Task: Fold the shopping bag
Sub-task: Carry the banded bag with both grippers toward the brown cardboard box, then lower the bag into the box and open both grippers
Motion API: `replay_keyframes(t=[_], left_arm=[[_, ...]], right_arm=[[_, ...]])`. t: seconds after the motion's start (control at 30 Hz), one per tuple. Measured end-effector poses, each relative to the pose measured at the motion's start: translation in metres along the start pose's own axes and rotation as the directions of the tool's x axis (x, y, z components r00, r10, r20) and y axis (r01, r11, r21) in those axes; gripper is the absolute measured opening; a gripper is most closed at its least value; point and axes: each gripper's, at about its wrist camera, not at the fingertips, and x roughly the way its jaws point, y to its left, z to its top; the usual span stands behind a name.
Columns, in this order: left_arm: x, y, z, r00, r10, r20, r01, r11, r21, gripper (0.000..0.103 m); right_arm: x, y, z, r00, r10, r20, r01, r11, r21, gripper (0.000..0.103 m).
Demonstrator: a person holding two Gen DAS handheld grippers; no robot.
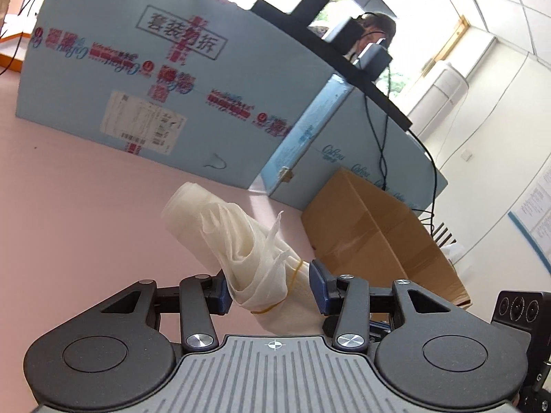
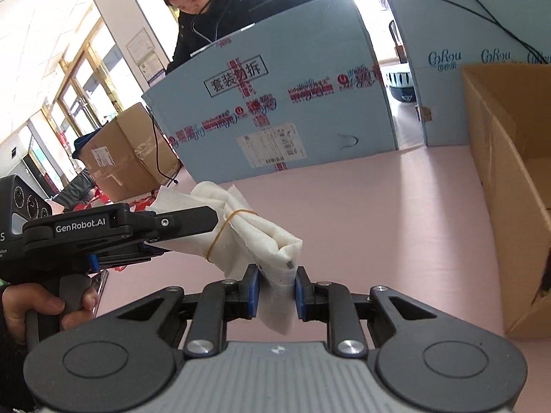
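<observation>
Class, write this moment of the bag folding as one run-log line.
stage: bag rolled up | bag: off the table, rubber band around it | left gripper: holds one end | right gripper: holds other end

Looks like an office turned data-collection room: pink surface (image 2: pixel 361 213) walled off with light-blue printed cartons (image 2: pixel 275 110), brown cardboard boxes (image 2: pixel 509 179) lying around, big windows (image 2: pixel 79 79), notices on the wall (image 2: pixel 141 48), cables (image 1: pixel 382 130) everywhere, and a person (image 2: pixel 210 10) working behind the cartons.

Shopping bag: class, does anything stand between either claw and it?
No. The right claw pinches one end of the rolled shopping bag; the left claw has the banded end between its pads.
</observation>
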Motion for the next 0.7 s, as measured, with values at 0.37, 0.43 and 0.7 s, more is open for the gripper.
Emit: replay_keyframes(t=[0.37,0.43,0.7], left_arm=[[0.054,-0.096,0.02,0.994,-0.109,-0.002,0.108,0.986,0.13,0.043],[0.066,-0.108,0.023,0.991,-0.133,-0.012,0.134,0.981,0.14,0.043],[0.127,-0.16,0.028,0.968,-0.243,-0.062,0.251,0.945,0.209,0.044]], right_arm=[[-0.085,-0.076,0.029,0.987,-0.001,0.164,-0.002,1.0,0.018,0.022],[-0.095,-0.09,0.033,0.982,-0.021,0.187,0.014,0.999,0.04,0.022],[-0.126,-0.139,0.047,0.962,-0.134,0.237,0.118,0.99,0.078,0.022]])
